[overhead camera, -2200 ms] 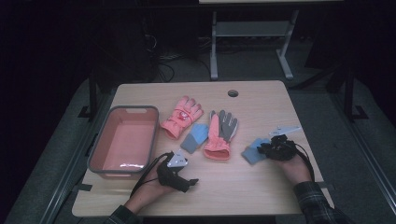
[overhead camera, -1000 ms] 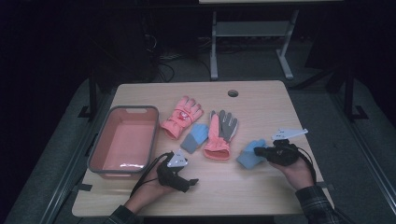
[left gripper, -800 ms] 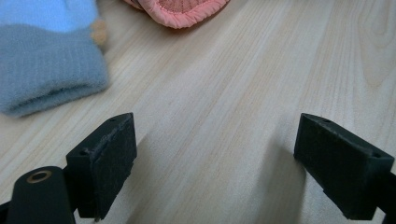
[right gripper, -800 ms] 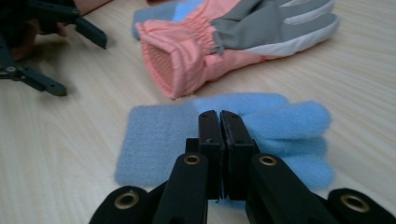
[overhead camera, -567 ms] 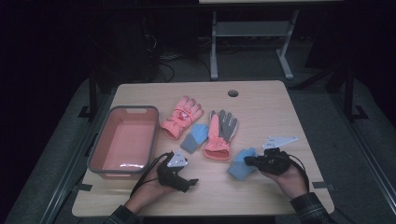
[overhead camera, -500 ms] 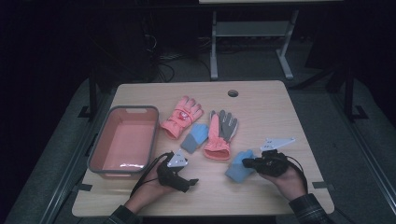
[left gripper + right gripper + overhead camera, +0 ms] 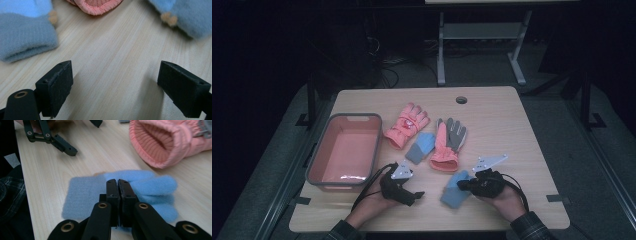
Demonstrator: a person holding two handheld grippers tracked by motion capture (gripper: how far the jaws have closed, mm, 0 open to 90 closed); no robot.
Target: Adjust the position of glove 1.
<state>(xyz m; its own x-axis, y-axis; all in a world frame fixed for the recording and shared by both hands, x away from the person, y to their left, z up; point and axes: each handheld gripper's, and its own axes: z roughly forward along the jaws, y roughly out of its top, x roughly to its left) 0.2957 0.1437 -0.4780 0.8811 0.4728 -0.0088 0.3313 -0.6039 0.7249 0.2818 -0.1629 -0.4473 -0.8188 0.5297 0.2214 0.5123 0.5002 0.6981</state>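
My right gripper (image 7: 463, 185) is shut on a light blue mitten (image 7: 454, 191) near the table's front edge. In the right gripper view the jaws (image 7: 117, 182) pinch the mitten (image 7: 147, 186) at its side, and it lies flat on the wood. The matching blue mitten (image 7: 421, 147) lies mid-table between a coral glove (image 7: 407, 125) and a pink-and-grey glove (image 7: 449, 142). My left gripper (image 7: 414, 196) rests open at the front, left of the held mitten. Bare wood shows between its jaws (image 7: 115, 85), with one mitten's cuff (image 7: 25, 37) ahead left and the other mitten (image 7: 185, 17) ahead right.
A pink basin (image 7: 344, 150) with nothing in it stands at the table's left side. A cable hole (image 7: 461, 100) sits near the far edge. The pink glove's cuff (image 7: 162, 145) opens toward my right gripper. Dark floor and a metal frame (image 7: 482, 45) lie beyond the table.
My right gripper has drawn the blue mitten from the right side leftward and toward the front edge. The left gripper has stayed still.
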